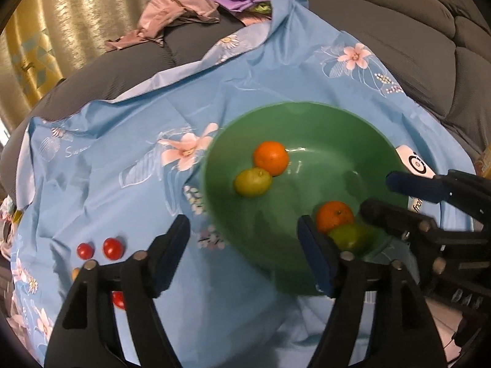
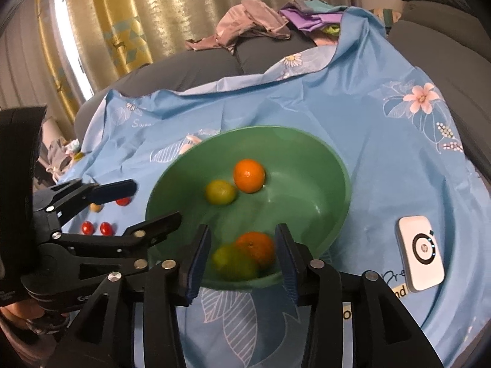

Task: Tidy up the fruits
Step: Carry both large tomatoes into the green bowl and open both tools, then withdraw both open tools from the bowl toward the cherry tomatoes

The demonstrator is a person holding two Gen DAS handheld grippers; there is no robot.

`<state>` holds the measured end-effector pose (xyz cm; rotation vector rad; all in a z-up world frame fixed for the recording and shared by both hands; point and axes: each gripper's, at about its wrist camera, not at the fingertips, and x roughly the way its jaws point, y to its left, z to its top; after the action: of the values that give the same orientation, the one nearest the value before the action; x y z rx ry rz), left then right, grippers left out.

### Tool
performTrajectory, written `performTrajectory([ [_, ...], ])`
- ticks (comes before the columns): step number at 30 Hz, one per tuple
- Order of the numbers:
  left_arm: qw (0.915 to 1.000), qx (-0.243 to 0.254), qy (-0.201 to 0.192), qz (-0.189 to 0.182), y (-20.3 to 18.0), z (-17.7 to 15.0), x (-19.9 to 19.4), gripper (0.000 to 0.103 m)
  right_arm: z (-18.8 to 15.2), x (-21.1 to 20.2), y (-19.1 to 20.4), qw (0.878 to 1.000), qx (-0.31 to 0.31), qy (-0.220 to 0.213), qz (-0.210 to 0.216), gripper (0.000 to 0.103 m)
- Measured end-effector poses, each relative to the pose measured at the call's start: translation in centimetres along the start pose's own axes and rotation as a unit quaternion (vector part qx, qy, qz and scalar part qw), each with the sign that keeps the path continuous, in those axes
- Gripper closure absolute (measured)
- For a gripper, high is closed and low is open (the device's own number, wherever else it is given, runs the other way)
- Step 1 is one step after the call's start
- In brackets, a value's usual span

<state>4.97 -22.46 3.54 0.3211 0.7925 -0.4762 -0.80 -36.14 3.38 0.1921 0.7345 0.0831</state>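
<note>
A green bowl (image 1: 331, 122) (image 2: 307, 147) sits on a blue floral cloth (image 1: 122, 159). It holds two oranges (image 1: 271, 157) (image 1: 334, 216) and two yellow-green limes (image 1: 252, 181) (image 1: 349, 236); they also show in the right wrist view (image 2: 249, 175) (image 2: 256, 247) (image 2: 220, 192) (image 2: 233, 260). Small red tomatoes (image 1: 113, 247) (image 2: 106, 228) lie on the cloth left of the bowl. My left gripper (image 1: 242, 242) is open and empty at the bowl's near left rim. My right gripper (image 2: 242, 251) is open and empty over the bowl's near edge, around the near orange and lime without touching.
A white device (image 2: 420, 251) lies on the cloth right of the bowl. A grey sofa (image 1: 399, 40) lies under and behind the cloth. Crumpled clothes (image 2: 251, 21) lie at the back. Curtains (image 2: 153, 15) hang behind.
</note>
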Motion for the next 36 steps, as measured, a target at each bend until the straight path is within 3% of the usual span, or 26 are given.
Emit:
performTrajectory([
  [7, 0.9975, -0.064, 0.006, 0.030, 5.5, -3.5, -3.4, 0.021, 0.3, -2.3, -1.3, 0.999, 0.041, -0.030, -0.001, 0.059],
  [13, 0.9876, -0.138, 0.025, 0.070, 10.7, -8.5, -6.2, 0.020, 0.3, -3.6, -1.6, 0.997, 0.061, -0.038, 0.004, 0.059],
  [24, 0.9690, -0.221, 0.040, 0.103, 15.4, -15.1, -10.0, 0.021, 0.3, -3.8, 2.9, 0.999, 0.011, -0.029, 0.040, 0.059],
  [36, 0.9638, -0.251, 0.035, 0.081, 16.6, -17.8, -11.0, 0.022, -1.2, -1.0, 9.8, 0.993, -0.079, 0.031, 0.087, 0.058],
])
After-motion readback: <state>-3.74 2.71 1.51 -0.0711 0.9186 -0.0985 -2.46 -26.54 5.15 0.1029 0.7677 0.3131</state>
